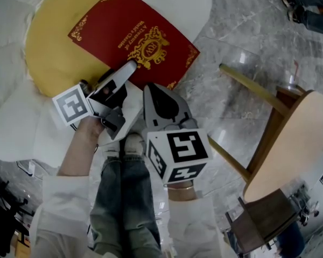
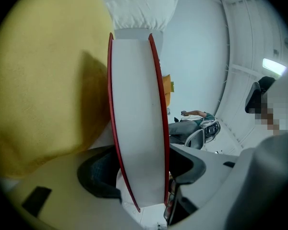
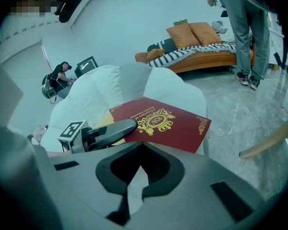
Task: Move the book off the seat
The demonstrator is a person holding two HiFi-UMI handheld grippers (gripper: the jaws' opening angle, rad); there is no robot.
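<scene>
Book, red hardcover, lies flat on yellow cushion of white seat. We note L gripper pinching its near edge, page block betw. both pads. R gripper just beside it, jaws pressed together, nothing held.

left gripper grey, black-white marker cube | sleeves white | jeans blue

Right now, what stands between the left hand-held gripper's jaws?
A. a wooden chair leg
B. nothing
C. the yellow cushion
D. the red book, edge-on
D: in the left gripper view the red book stands edge-on between the jaws of the left hand-held gripper, a pad against each cover.
</scene>
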